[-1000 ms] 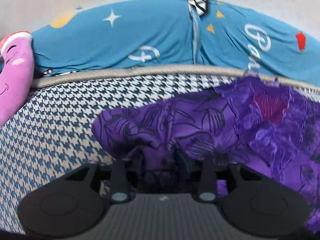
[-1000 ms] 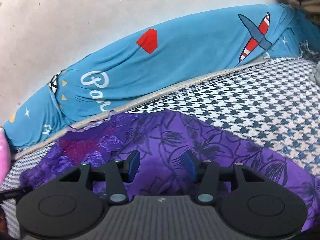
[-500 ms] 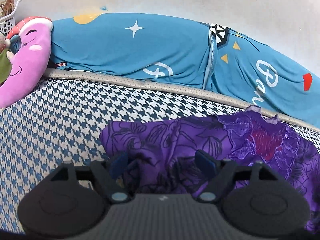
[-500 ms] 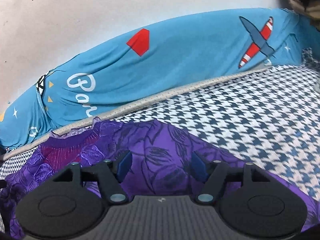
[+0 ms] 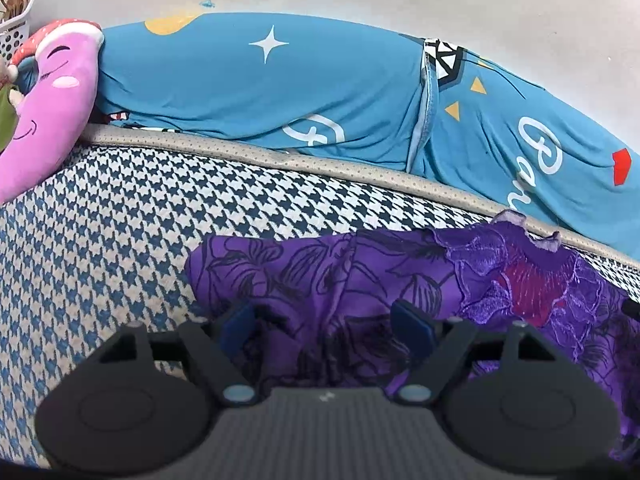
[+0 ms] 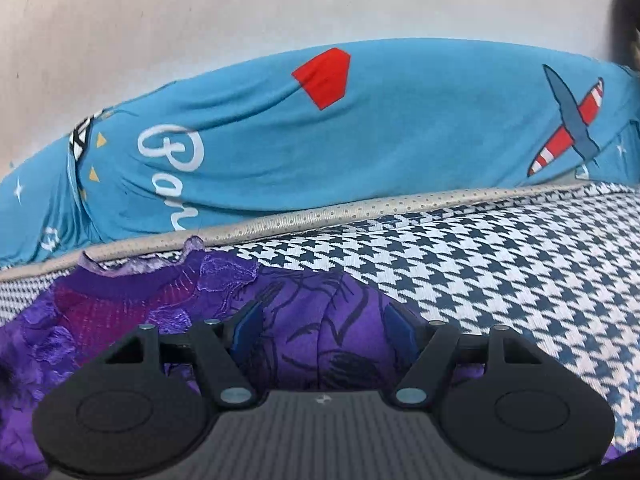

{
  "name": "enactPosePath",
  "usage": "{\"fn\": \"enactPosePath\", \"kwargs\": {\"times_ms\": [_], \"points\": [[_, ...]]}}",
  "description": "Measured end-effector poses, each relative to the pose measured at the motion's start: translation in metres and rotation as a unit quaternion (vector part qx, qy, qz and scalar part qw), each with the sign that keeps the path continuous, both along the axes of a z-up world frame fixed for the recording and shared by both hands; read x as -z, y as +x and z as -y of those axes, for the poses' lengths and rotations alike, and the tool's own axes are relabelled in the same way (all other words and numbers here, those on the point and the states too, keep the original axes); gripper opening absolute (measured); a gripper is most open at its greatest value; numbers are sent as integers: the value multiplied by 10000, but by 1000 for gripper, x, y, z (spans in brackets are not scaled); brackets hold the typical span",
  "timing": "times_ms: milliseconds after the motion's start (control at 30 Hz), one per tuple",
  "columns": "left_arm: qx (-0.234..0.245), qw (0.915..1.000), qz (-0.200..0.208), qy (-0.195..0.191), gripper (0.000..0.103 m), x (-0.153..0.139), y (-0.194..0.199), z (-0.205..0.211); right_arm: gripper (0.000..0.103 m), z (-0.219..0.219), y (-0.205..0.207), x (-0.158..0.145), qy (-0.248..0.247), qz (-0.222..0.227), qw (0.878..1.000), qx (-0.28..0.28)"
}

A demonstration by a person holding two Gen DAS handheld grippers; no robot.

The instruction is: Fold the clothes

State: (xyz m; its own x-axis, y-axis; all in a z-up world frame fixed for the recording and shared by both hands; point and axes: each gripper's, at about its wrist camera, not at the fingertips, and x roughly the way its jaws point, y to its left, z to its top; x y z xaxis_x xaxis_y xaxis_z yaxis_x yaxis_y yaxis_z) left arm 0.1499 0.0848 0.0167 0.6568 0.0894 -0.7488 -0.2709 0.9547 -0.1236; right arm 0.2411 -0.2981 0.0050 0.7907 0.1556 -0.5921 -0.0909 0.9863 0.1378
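A purple garment with dark flower outlines and a lace neckline with a magenta patch lies flat on the houndstooth bed cover. My left gripper is open just above its left end, blue pads spread wide with cloth under the gap. The same garment fills the lower left of the right wrist view, its lace collar to the left. My right gripper is open over the garment's right end, nothing pinched between its pads.
A long blue printed bolster runs along the wall behind the mattress edge, and shows too in the right wrist view as the bolster. A pink plush pillow and a white basket sit at far left. Bare cover stretches right.
My left gripper was shut on the garment's edge a second ago and has let go and opened wide. My right gripper has opened further. Both have drawn back, the garment now lying flat.
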Motion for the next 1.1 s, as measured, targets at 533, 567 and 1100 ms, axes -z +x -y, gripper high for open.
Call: {"fn": "enactPosePath", "kwargs": {"times_ms": [533, 567, 1100], "points": [[-183, 9996, -89, -181, 78, 4, 9, -9, 6, -14, 7, 1, -633, 211, 9973, 318], [-206, 9996, -82, -181, 79, 4, 9, -10, 6, -9, 6, -1, -663, 248, 9962, 499], [-862, 9954, -122, -405, 88, 2, 9, -45, 33, -1, 0, -20, -417, 367, 9910, 1219]]}}
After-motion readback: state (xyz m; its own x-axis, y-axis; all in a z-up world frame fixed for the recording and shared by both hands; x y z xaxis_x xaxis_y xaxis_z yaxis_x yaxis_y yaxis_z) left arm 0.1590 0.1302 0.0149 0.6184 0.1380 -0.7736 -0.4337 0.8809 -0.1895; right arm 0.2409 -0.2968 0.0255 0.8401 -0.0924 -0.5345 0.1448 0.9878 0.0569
